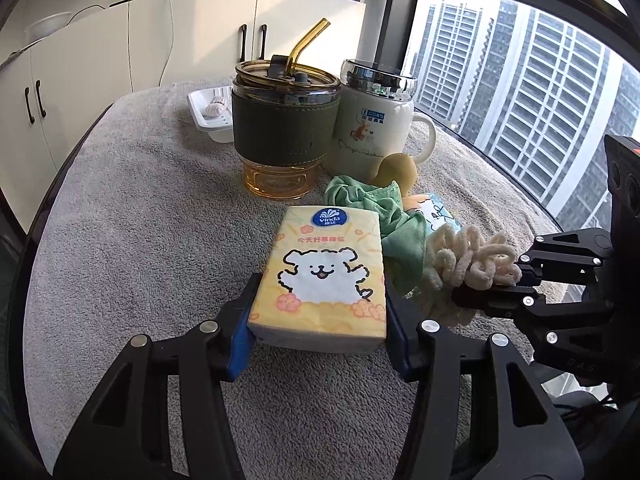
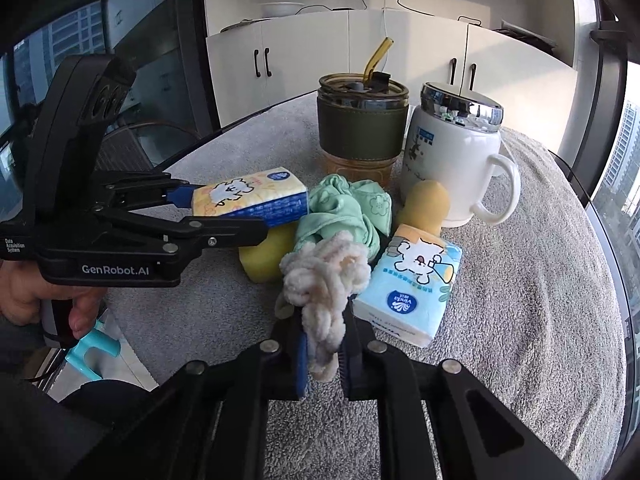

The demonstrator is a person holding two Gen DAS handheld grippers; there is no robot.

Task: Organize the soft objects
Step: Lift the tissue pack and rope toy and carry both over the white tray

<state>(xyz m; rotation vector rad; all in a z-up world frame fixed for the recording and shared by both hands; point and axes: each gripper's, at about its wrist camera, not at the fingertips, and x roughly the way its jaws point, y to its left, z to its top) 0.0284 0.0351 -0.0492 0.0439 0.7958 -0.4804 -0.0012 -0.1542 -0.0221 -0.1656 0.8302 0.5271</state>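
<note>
A yellow tissue pack [image 1: 320, 276] with a white dog on it sits between the blue pads of my left gripper [image 1: 320, 324], which is shut on its two long sides. In the right wrist view that pack [image 2: 248, 200] hangs in the left gripper [image 2: 224, 214] above a yellow sponge [image 2: 266, 258]. My right gripper [image 2: 322, 344] is shut on a cream fluffy scrunchie [image 2: 324, 276], whose loops bulge out ahead of the fingers. From the left wrist view the scrunchie [image 1: 468, 260] is pinched by the right gripper [image 1: 488, 284] just right of the pack.
A green cloth [image 2: 344, 212], a blue tissue pack [image 2: 408, 288] and a yellow rounded sponge [image 2: 428, 204] lie close behind. An amber straw cup [image 1: 284, 120], a white lidded mug [image 1: 372, 120] and a white soap dish [image 1: 208, 114] stand further back on the grey towel [image 1: 140, 208].
</note>
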